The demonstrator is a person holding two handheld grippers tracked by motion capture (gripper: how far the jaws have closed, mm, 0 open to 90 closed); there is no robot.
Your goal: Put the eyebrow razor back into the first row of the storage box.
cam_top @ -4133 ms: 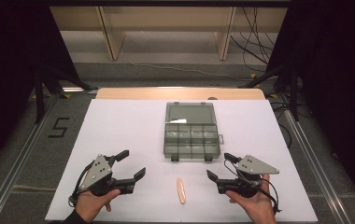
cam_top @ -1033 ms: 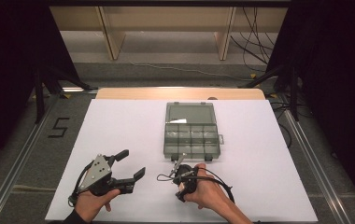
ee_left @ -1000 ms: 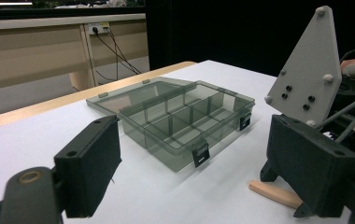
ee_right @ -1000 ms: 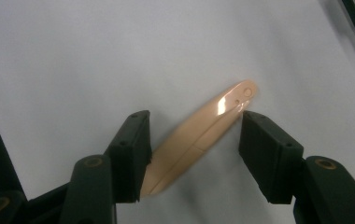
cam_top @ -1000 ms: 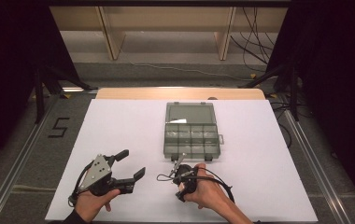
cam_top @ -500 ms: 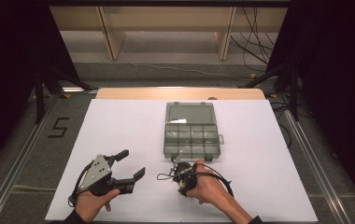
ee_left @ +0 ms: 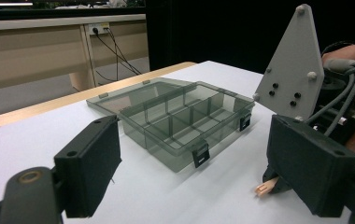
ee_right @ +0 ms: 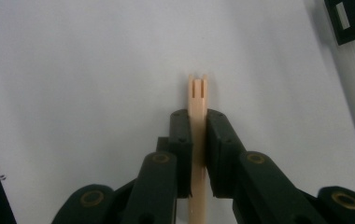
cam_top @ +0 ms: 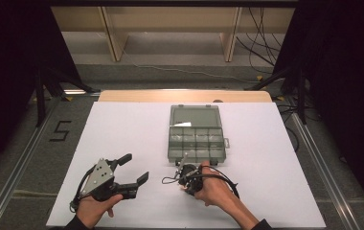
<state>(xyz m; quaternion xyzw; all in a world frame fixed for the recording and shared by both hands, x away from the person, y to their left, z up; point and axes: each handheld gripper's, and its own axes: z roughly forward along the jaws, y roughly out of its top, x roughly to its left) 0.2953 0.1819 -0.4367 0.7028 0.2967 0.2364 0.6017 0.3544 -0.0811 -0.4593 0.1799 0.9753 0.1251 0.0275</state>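
— What has your right gripper (ee_right: 197, 122) got hold of?

— A small peach-coloured fork (ee_right: 197, 100), a slim flat one with short tines. My jaws have just been closing, and now both pads press on its handle from either side. In the right gripper view the tines stick out just past my fingertips, with the handle running back between the jaws toward me.

— Where is the fork on the table?

— Low over the white tabletop (cam_top: 122, 129), just in front of the near edge of the compartment box (cam_top: 195, 134). I cannot tell whether it touches the surface. From the left gripper view, one peach end (ee_left: 265, 187) peeks out under my right gripper (ee_left: 278, 184), near the box's front latches.

— And the box itself?

— It is a smoky grey transparent organiser (ee_left: 175, 119) with its lid laid open flat on the far side. Its compartments are divided into rows.

— What about your left gripper (cam_top: 133, 168)?

— Its jaws stand wide apart with nothing between them. In the high view it rests in my left hand (cam_top: 96, 208) near the front left of the table, well apart from the box and from my right hand (cam_top: 213, 189).
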